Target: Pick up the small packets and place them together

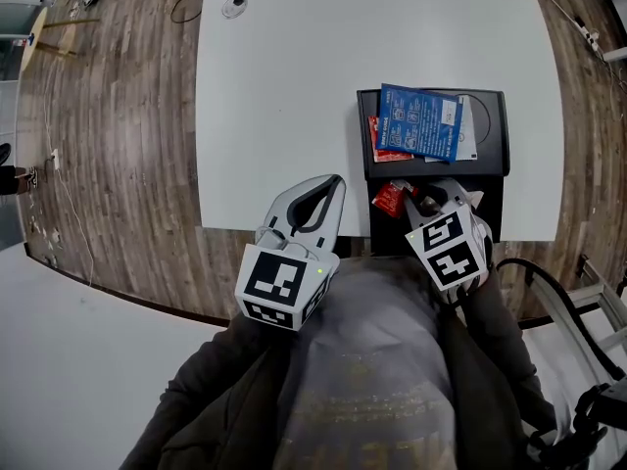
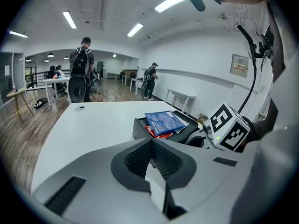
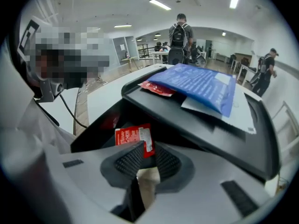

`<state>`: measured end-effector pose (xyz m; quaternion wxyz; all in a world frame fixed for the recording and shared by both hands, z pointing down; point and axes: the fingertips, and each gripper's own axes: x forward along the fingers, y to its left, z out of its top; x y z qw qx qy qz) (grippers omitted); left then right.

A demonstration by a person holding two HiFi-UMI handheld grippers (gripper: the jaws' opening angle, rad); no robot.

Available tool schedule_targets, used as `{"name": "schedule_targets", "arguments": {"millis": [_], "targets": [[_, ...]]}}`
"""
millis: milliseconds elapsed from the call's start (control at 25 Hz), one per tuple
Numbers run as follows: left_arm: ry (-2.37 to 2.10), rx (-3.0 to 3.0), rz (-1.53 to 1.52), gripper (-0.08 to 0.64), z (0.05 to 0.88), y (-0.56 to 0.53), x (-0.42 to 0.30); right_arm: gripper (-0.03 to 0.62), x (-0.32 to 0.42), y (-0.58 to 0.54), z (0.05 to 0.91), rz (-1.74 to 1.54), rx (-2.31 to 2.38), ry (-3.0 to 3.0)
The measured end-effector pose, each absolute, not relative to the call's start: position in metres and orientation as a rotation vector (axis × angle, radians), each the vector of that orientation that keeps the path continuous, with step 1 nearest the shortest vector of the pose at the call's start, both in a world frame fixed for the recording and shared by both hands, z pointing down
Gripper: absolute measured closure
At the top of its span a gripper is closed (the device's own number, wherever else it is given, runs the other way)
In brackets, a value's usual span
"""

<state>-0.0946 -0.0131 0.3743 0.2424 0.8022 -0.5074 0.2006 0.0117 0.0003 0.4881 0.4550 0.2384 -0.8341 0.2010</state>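
Observation:
A small red packet is pinched between the tips of my right gripper, just over the dark front section of the black tray. On the tray's raised top lie a blue packet, a second red packet partly under it, and a white packet. My left gripper is shut and empty, hovering at the white table's near edge to the left of the tray.
The white table stretches left and beyond the tray, with a round grommet and a cable at its far corner. Wood floor surrounds it. Several people stand at distant tables.

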Motion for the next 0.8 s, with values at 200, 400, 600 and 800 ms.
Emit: {"name": "schedule_targets", "arguments": {"millis": [200, 400, 600, 800], "targets": [[-1.387, 2.192, 0.543, 0.558, 0.374, -0.014, -0.098, 0.543, 0.007, 0.005, 0.487, 0.482, 0.528, -2.083], [-1.394, 2.197, 0.533, 0.558, 0.372, -0.014, -0.103, 0.584, 0.009, 0.009, 0.473, 0.481, 0.547, -2.111], [-1.374, 2.226, 0.516, 0.558, 0.368, -0.011, -0.099, 0.584, 0.011, 0.009, 0.45, 0.484, 0.598, -2.152], [-1.371, 2.268, 0.484, 0.558, 0.36, -0.013, -0.097, 0.584, 0.013, 0.014, 0.424, 0.47, 0.631, -2.189]]}}
